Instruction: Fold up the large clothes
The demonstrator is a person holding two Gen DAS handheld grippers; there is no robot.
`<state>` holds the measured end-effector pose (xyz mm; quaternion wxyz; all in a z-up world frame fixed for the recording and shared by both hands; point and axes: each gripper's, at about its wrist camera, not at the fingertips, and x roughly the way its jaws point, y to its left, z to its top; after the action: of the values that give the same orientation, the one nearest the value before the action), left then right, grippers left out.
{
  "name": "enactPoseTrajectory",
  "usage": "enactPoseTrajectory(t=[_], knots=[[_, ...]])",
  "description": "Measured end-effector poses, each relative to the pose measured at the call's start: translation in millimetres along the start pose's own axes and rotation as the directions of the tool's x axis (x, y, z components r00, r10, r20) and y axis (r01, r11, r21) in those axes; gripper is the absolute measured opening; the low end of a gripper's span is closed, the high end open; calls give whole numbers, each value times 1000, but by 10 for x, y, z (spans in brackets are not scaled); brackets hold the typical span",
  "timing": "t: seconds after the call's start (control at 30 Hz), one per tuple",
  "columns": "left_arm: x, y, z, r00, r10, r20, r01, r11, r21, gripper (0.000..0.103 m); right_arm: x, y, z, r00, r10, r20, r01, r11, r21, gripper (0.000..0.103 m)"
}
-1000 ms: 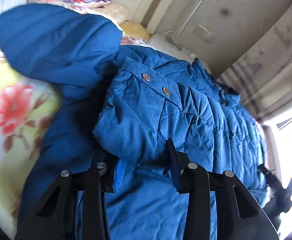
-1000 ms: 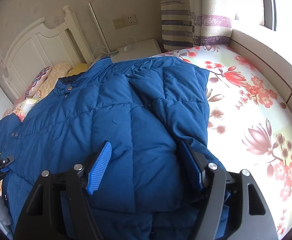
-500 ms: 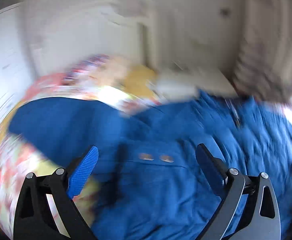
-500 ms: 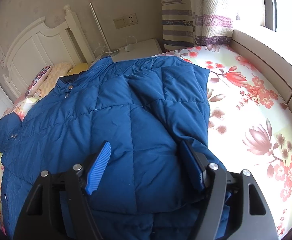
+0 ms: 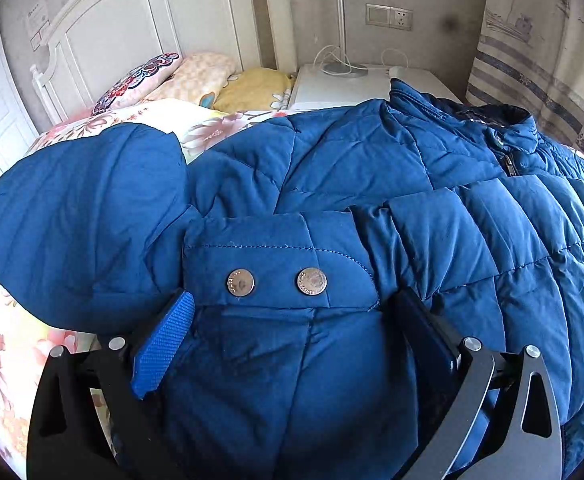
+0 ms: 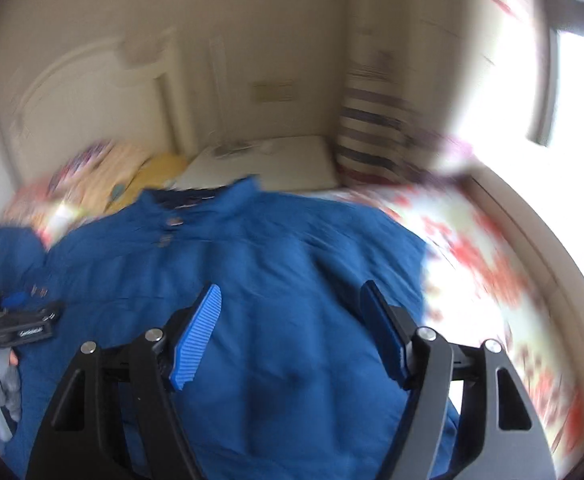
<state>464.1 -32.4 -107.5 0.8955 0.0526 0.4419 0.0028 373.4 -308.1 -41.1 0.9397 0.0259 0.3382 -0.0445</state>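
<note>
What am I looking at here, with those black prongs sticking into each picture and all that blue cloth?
No robot here: a person holds a two-fingered claw in each hand, and a wide-angle camera on each looks forward along its fingers. The sharp picture comes from the left claw, the blurry one from the right claw, which is smeared by motion. The blue cloth is a quilted winter jacket spread on a bed with a flowered bedsheet; the job is to fold it. The left claw's fingers stand apart on either side of a sleeve cuff with two metal snaps, apparently not clamped on it. The right claw is open too, above the jacket and holding nothing. Behind are pillows, a white headboard and a nightstand.
</note>
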Motion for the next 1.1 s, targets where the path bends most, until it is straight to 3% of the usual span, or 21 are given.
enactPoseTrajectory(t=[0.13, 0.23, 0.33, 0.4, 0.5, 0.57, 0.6, 0.67, 0.77, 0.83, 0.9, 1.0, 1.1], knots=[[-58, 8, -12, 1000, -8, 2, 8, 1000, -5, 98, 405, 404, 202, 997, 7, -70, -15, 995, -103, 76], [-60, 23, -12, 1000, -17, 6, 17, 1000, -9, 98, 961, 500, 83, 967, 18, -256, -45, 994, -102, 80], [-58, 34, -12, 1000, -23, 7, 23, 1000, -13, 98, 978, 490, 78, 961, 24, -276, -53, 994, -99, 80], [-56, 27, -10, 1000, -21, 6, 21, 1000, -12, 98, 884, 421, 174, 970, 6, -241, -31, 995, -99, 80], [-55, 22, -7, 1000, -19, 6, 19, 1000, -11, 98, 831, 60, 372, 989, -23, -144, 26, 999, 19, 81], [-55, 23, -7, 1000, -22, 6, 22, 1000, -13, 98, 1051, -210, 378, 975, -96, -200, 109, 993, 55, 83], [-56, 20, -6, 1000, -25, 7, 25, 1000, -12, 99, 1260, -382, 294, 958, -52, -282, 83, 992, 99, 85], [-54, 7, -4, 1000, -28, 7, 28, 1000, -11, 99, 1235, -496, 267, 963, -1, -271, 42, 988, 147, 86], [-62, 9, -1, 999, -37, 9, 37, 999, -16, 99, 1057, -465, 285, 959, -50, -278, 90, 987, 134, 85], [-60, -4, 5, 999, -38, 8, 38, 999, -17, 99, 740, -336, 221, 980, -23, -200, 53, 988, 148, 87], [-59, -4, 5, 999, -38, 9, 38, 999, -16, 99, 526, -72, 55, 985, 20, -173, -9, 998, 64, 89], [-51, -4, 10, 999, -41, 9, 41, 999, -17, 99, 578, 225, -293, 964, -14, -265, -15, 994, -108, 95], [-46, 4, 11, 999, -46, 11, 46, 999, -21, 99, 381, 187, -269, 967, -70, -244, 55, 996, -70, 94]])
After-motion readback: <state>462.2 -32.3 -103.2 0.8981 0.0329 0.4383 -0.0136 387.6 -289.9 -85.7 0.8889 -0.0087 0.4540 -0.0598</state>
